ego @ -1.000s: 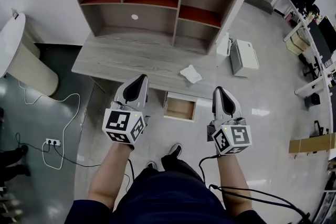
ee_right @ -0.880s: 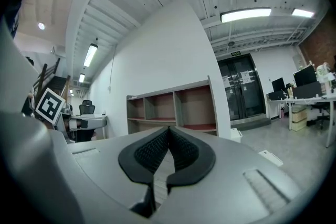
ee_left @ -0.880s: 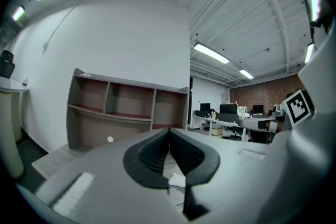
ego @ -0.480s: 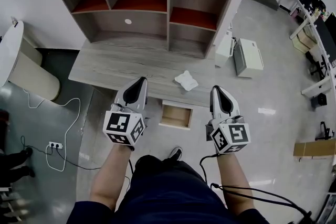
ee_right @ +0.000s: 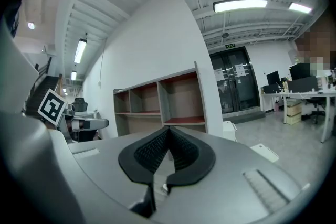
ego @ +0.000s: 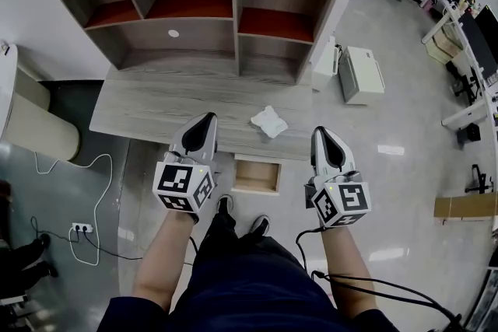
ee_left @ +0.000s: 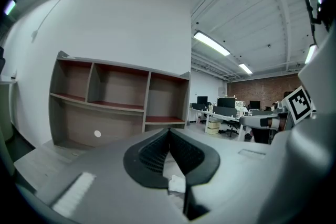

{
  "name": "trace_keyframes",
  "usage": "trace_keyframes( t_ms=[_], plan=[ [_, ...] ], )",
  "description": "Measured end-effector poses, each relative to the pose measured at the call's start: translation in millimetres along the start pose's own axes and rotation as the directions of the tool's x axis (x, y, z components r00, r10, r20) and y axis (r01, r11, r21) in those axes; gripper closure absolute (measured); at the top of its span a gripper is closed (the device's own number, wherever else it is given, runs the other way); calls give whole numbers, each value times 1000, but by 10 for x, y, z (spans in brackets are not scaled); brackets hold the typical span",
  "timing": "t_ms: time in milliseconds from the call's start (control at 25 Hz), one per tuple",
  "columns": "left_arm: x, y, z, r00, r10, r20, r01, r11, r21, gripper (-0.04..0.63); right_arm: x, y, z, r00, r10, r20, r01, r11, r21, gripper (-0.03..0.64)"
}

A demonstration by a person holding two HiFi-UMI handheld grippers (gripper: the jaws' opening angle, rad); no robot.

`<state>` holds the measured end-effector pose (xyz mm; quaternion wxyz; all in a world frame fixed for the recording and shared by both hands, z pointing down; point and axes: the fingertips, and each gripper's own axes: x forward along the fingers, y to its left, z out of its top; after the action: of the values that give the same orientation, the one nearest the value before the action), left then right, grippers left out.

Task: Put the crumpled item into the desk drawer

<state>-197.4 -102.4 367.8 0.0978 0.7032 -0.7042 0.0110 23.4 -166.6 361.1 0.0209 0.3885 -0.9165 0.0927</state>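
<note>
The crumpled white item (ego: 269, 121) lies on the grey wooden desk (ego: 156, 106), near its front edge and right of the middle. Below that edge the desk drawer (ego: 256, 175) stands pulled open, and nothing shows in it. My left gripper (ego: 208, 119) hovers over the desk's front edge, left of the item, shut with nothing in it. My right gripper (ego: 320, 133) hangs off the desk's right front corner, also shut and empty. In the left gripper view a bit of the crumpled item (ee_left: 176, 184) shows below the closed jaws.
A hutch with open shelves (ego: 233, 15) stands on the back of the desk. White boxy units (ego: 360, 74) sit on the floor to the right. A cream round table (ego: 31, 132), a cable and a power strip (ego: 78, 228) lie left. My feet (ego: 241, 221) are below the drawer.
The desk and the crumpled item have slid left and slightly closer in the head view. Both grippers keep their place and stay shut.
</note>
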Motion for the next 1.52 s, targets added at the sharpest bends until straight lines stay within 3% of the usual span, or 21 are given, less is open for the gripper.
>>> trace_keyframes(
  t_ms=[240,520,640,800,920,1040,1240,1400,1520],
  plan=[
    [450,60,-120,993,-99,-57,102,993,57,591,134,-144,-20,994,-105,-4,105,994,11,611],
    [1004,54,-391,970,-208,-130,220,972,87,591,142,-295,-82,973,-228,-19,229,973,20,611],
    [1221,-1,-574,948,-260,-181,284,951,120,591,90,-375,-114,957,-289,-21,289,957,24,611],
    [1492,-113,-928,911,-295,-289,363,906,219,589,-87,-485,-168,925,-378,-29,379,924,41,611],
    [1637,-214,-1292,856,-333,-396,443,867,229,589,-219,-547,-241,905,-424,-40,425,903,54,611],
    [1717,-330,-1700,774,-375,-511,540,812,223,588,-352,-593,-312,884,-465,-53,468,881,65,611],
    [1722,-531,-2260,643,-376,-668,658,717,230,568,-579,-695,-368,855,-516,-59,519,851,83,611],
    [1731,-600,-2742,557,-346,-755,708,673,214,526,-764,-755,-456,832,-551,-71,555,825,102,611],
    [1743,-639,-2915,522,-317,-792,723,656,214,526,-911,-791,-509,817,-571,-83,577,808,115,611]
  ],
)
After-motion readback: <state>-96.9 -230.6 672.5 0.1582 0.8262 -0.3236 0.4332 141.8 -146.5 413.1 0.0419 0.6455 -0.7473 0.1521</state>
